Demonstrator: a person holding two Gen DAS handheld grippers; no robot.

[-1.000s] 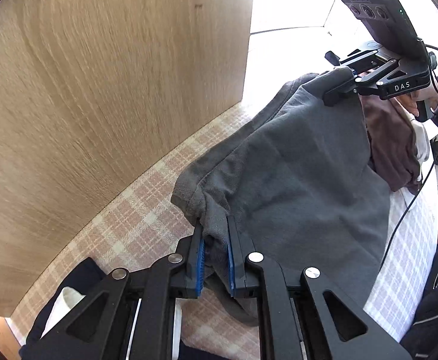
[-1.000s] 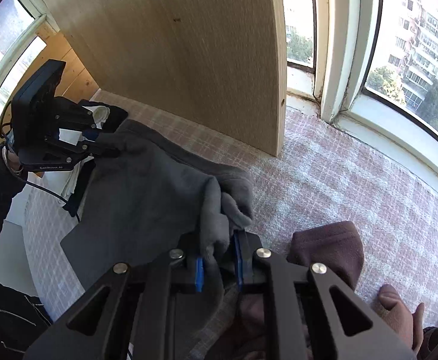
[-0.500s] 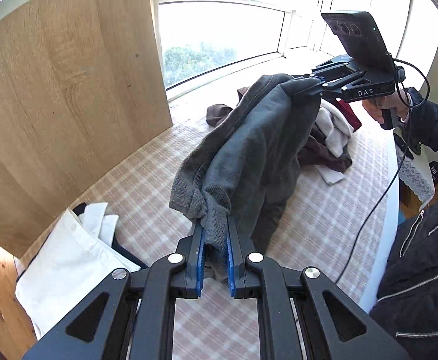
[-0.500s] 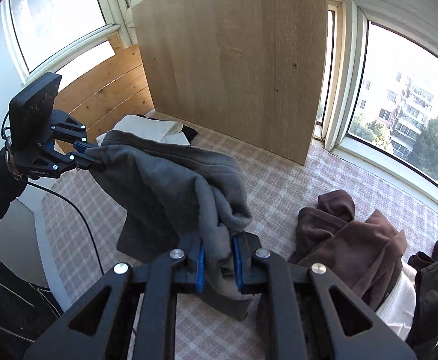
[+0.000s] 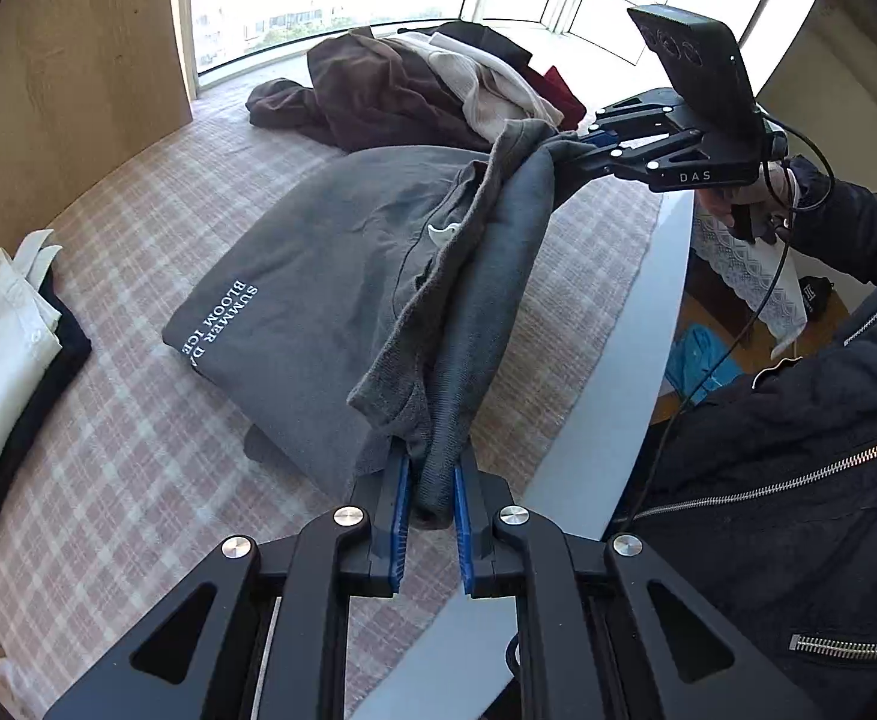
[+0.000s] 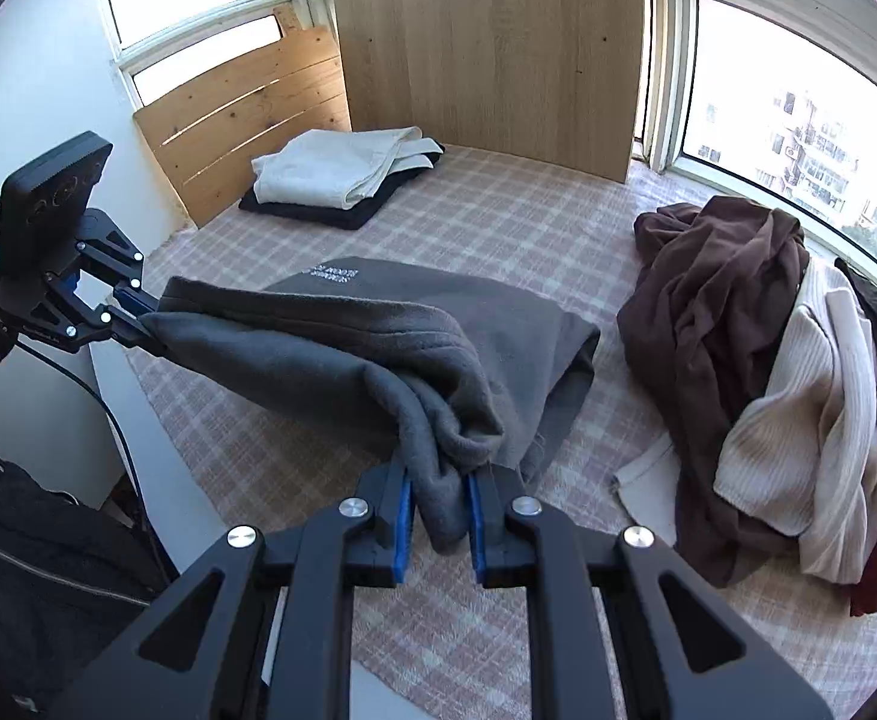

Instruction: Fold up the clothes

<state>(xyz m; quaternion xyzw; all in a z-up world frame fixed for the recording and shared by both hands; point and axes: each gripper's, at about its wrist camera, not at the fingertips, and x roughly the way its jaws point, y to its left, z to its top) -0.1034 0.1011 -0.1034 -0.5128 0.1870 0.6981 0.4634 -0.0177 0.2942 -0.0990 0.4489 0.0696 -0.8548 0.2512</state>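
The dark grey fleece sweatshirt with white lettering point(image 5: 330, 276) lies partly on the pink checked cloth-covered surface point(image 5: 138, 450), its near edge lifted and bunched. The left claw point(image 5: 428, 516) and right claw point(image 6: 438, 525) are each clamped on that raised edge.

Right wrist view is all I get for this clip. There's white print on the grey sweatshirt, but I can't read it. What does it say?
Observer: From the left wrist view, the print on the grey sweatshirt shows SUMMER, BLOOM and ICE; the rest wraps under the fold.
Operator: Is the left gripper really clamped?
Observer: Yes. Up close, the left gripper has bunched grey fabric squeezed between its blue pads.
Operator: Anything past the table edge?
Observer: A white lace cloth hangs there, with something blue lower down.
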